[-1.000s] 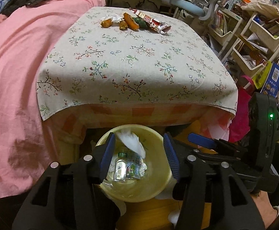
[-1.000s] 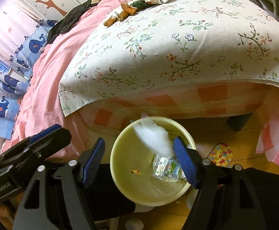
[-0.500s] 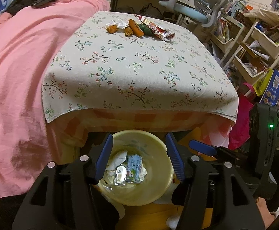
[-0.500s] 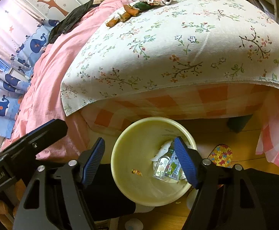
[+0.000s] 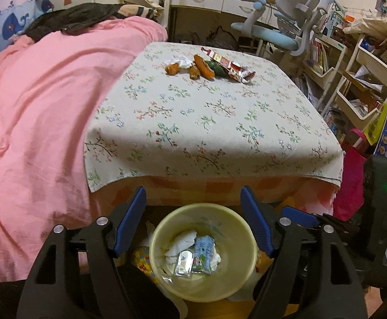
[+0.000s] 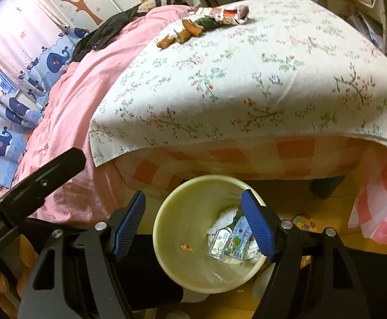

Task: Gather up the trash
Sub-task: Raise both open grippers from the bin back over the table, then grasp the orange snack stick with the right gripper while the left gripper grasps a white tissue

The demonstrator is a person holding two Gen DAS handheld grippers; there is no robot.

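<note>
Both grippers empty, left gripper [image 5: 193,223] jaws just widened, right gripper [image 6: 193,226] apart; remaining wrappers [image 5: 229,66] on desk [image 5: 220,122] look light, crinkly, slippery, so pinch a crumpled end.

Glossy smooth plastic bin [image 5: 248,242], matt floral cloth tablecloth [image 5: 206,122], crumpled paper tissue [image 5: 184,240], shiny foil wrapper [image 5: 230,66]

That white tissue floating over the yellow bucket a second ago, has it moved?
Yes. The white tissue has dropped from the rim to the bottom of the yellow bucket, beside the cartons. The left gripper has just been opening, with nothing between its jaws.
</note>
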